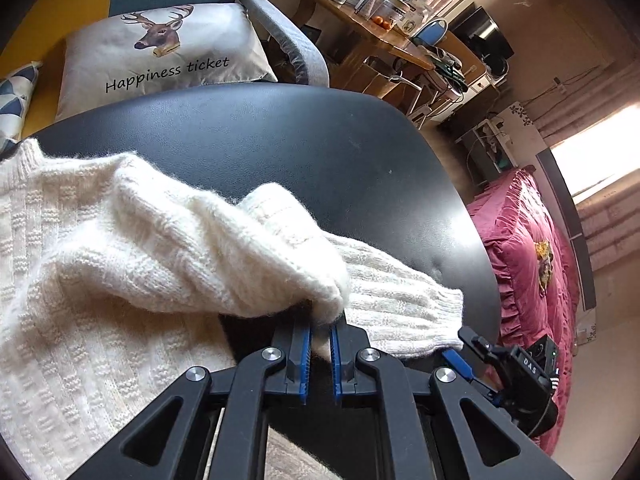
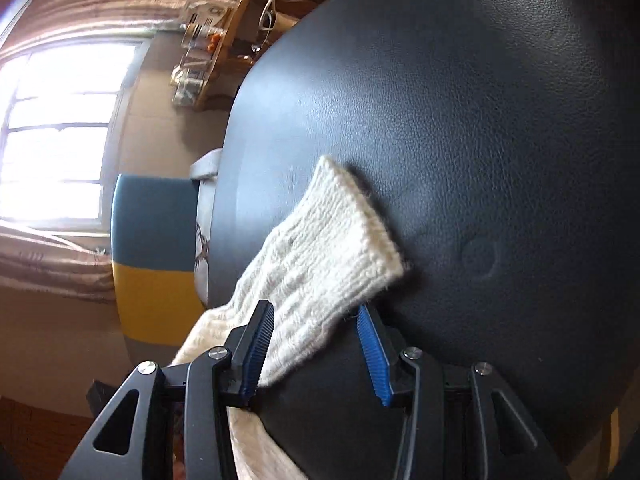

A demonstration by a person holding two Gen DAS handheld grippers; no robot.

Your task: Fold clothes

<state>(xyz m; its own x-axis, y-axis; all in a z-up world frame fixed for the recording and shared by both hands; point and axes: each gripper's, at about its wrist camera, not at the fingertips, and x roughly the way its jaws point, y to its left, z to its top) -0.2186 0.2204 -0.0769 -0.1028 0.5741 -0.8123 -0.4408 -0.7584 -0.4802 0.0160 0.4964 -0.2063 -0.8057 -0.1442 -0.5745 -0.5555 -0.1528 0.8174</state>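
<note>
A cream knit sweater (image 1: 80,248) lies on a round black table (image 1: 280,140). My left gripper (image 1: 320,324) is shut on a bunched fold of the sweater and holds it lifted over the body. One sleeve (image 1: 400,304) lies flat past it, its cuff near the table's right edge. My right gripper (image 1: 480,354) shows at the lower right of the left wrist view, next to that cuff. In the right wrist view my right gripper (image 2: 316,320) is open, its jaws astride the sleeve (image 2: 320,268) just behind the ribbed cuff (image 2: 360,220).
A deer-print pillow (image 1: 160,52) sits on a blue chair behind the table. A wooden desk (image 1: 380,40) with clutter stands at the back. A pink bed (image 1: 528,264) is on the right. A bright window (image 2: 60,128) lies beyond the table edge.
</note>
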